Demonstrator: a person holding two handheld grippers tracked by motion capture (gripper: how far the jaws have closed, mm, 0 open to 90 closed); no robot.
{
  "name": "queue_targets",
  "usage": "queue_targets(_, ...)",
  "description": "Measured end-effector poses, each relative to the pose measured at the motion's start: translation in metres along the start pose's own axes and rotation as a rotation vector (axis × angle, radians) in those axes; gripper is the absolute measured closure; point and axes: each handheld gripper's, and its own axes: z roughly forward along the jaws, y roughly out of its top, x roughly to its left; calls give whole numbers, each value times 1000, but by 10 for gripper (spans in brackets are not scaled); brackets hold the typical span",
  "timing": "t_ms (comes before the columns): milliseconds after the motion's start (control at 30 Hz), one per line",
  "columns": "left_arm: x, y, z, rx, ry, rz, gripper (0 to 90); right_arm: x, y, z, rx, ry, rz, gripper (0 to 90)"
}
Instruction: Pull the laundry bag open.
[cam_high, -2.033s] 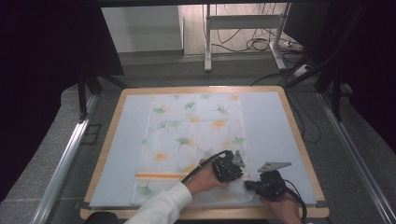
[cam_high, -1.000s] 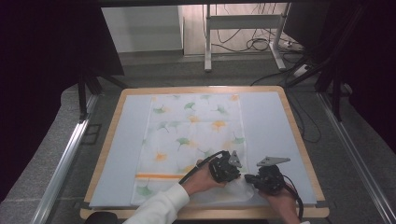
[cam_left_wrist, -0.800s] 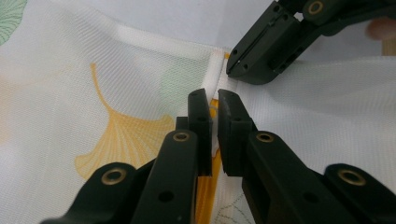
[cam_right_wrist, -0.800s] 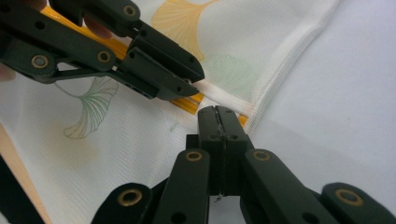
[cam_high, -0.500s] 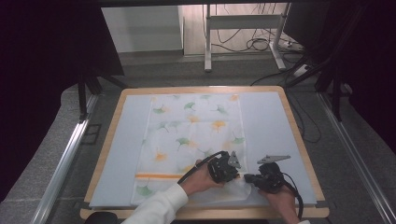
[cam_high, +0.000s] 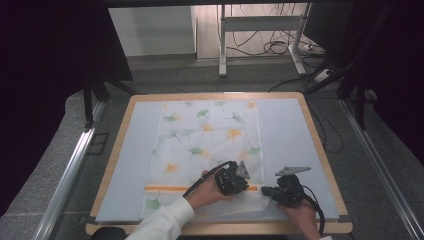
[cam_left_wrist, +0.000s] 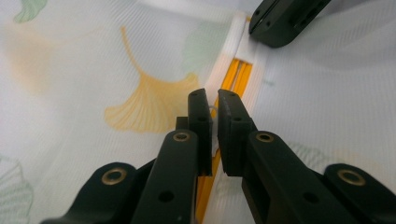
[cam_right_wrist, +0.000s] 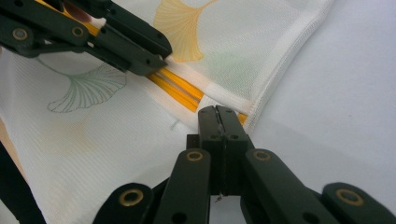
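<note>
Mesh bag (cam_high: 207, 150) lies flat on the mat (cam_high: 285, 130), ginkgo print up, orange zipper (cam_high: 200, 188) running across its near end. Both my grippers work that zipper line at the bag's near right corner.

Right gripper (cam_right_wrist: 218, 116): jaws fully together, tips planted at the zipper's end by the white edge binding (cam_right_wrist: 285, 60). Looks pinched on the end tab, but I can't tell if fabric is really between the pads. Treat it as the anchor.

Left gripper (cam_left_wrist: 212, 105): jaws nearly together, a thin slit left, straddling the zipper track. Something small sits in the slit, probably the pull; can't confirm a grip.

My read on doing this step well:
- Keep right fixed and pressing down, so the bag doesn't slide with the pull.
- Confirm left has the pull itself, not just mesh, before any travel.
- Draw left straight along the track, away from right, low and level. Lifting will bunch the mesh into the teeth.
- Go slow at first; if the bag creeps, re-seat right.
</note>
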Motion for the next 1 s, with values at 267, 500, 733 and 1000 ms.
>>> queue_targets(267,5,-13,-9,2,6,-22,853,0,0,0,-2,1,0,896)
queue_targets(500,9,-20,-14,1,4,-37,853,0,0,0,-4,2,-2,896)
queue_targets(733,9,-26,-19,6,10,-41,853,0,0,0,-3,1,-5,896)
queue_targets(1000,14,-34,-24,2,11,-62,853,0,0,0,-1,-1,-19,896)
